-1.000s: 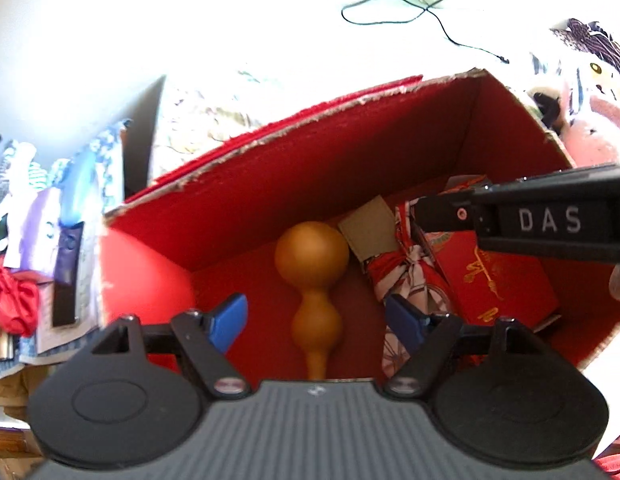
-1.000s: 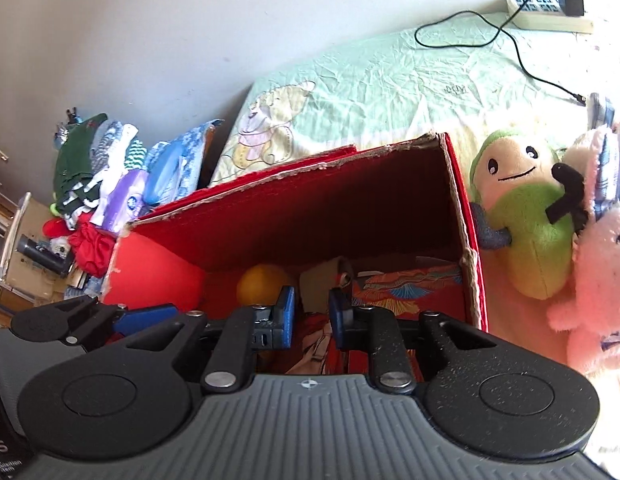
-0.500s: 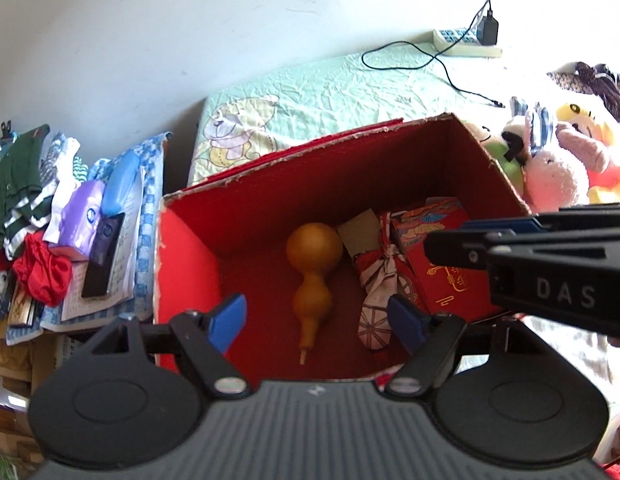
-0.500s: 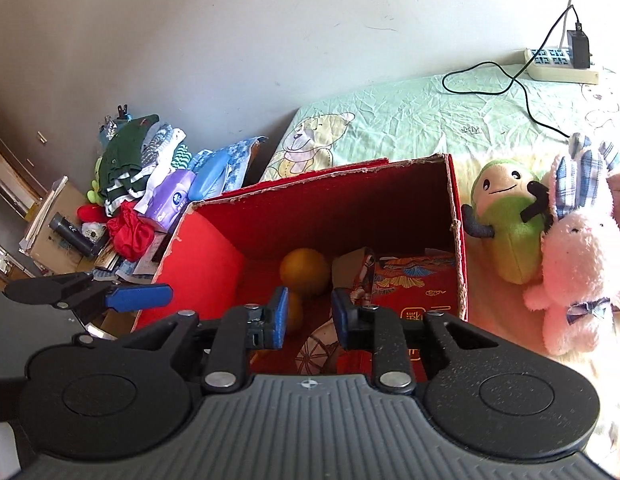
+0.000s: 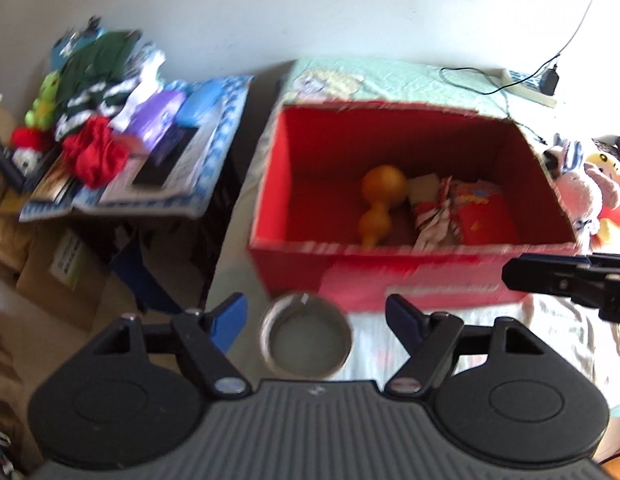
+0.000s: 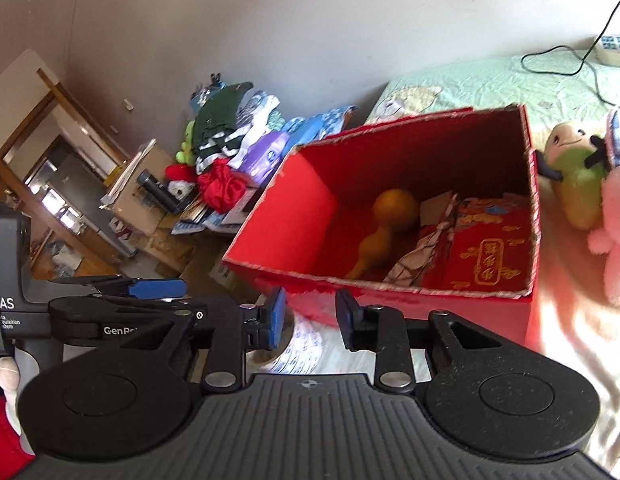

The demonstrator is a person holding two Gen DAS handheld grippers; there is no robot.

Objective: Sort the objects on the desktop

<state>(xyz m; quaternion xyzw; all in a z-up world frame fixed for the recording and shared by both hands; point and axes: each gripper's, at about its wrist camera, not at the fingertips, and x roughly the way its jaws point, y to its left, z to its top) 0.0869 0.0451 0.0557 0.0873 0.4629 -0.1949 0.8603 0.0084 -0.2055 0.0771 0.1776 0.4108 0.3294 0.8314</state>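
Currently: both grippers hang on the near side of the red box (image 5: 409,280), clear of its opening.

Left gripper (image 5: 315,314): jaws spread wide, nothing between them. A round metal cup (image 5: 306,338) stands on the bedsheet just below the gap, seen from above, rim up. Judgement — the wide spread suits coming down around that cup as the next item to sort.

Right gripper (image 6: 310,316): jaws set narrow but parted, nothing gripped. Under the gap lies something pale with small blue print; too blurred to name.

Box: open top, torn cardboard rim. It sits on the bed against the near edge, likely so both hands can reach over the low front wall.

Box contents: an orange gourd (image 6: 383,224) lies on the floor at left, neck toward the near wall. Beside it a patterned cloth bundle (image 6: 419,252), then a red packet with gold lettering (image 6: 491,252) flat against the right wall. A tan card (image 5: 423,188) stands behind the bundle. These look like items already sorted.

Outside the box: plush toys (image 6: 581,176) lean against the right wall — a green one touches the box, a pink one beside it. Whether they belong to the sort, I cannot tell.

Side table (image 5: 122,204): piled with clothes and books, well apart to the left.

Image quality: left view is motion-blurred, so fine detail is unreliable.

Risk: the cup stands near the bed edge; a glancing finger could tip it.
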